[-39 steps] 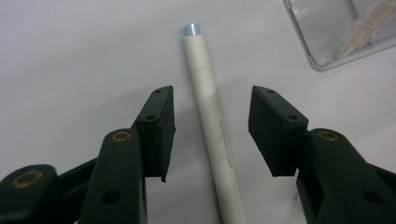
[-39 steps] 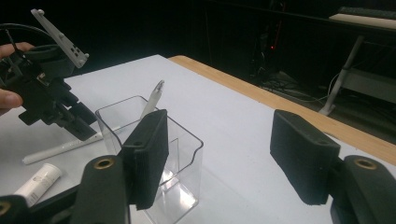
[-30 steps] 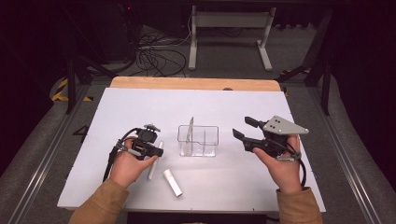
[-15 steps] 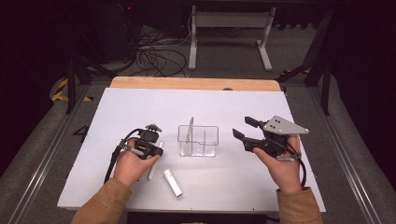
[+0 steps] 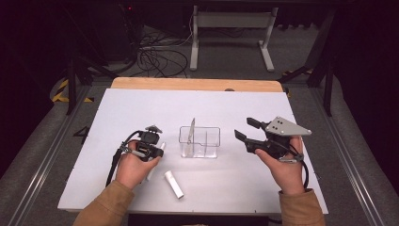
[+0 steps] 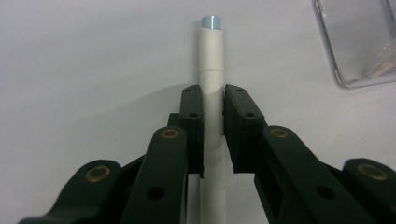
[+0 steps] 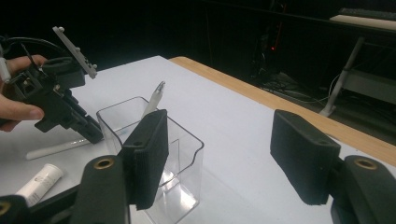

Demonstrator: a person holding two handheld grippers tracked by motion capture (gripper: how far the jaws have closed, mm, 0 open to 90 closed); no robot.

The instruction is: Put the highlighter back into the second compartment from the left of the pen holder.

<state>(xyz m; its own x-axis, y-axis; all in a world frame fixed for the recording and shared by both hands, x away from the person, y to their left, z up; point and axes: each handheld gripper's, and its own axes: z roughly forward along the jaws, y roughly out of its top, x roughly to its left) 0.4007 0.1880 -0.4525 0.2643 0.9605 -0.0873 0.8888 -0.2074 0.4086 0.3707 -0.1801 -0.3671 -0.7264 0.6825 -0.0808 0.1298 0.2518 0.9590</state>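
A white pen [image 6: 211, 70] with a pale blue tip lies flat on the white table. My left gripper [image 6: 213, 98] points down at it, and its jaws have just been closing; both pads now press on the pen's barrel. In the high view this gripper [image 5: 157, 150] is left of a clear plastic box [image 5: 211, 134], and the pen [image 5: 150, 173] pokes out under the hand. A second pen [image 5: 190, 134] leans upright inside the box. My right gripper [image 5: 243, 129] hovers to the box's right, jaws wide apart with nothing between them [image 7: 224, 154].
A short white tube [image 5: 173, 184] lies near the front edge, between the hands. The right gripper view also shows the box [image 7: 187, 158], the tube [image 7: 39, 182] and the left gripper [image 7: 91, 133]. A wooden strip [image 5: 188, 84] borders the far edge.
Neither hand has shifted. The left gripper's jaws have drawn together around the white pen on the table.
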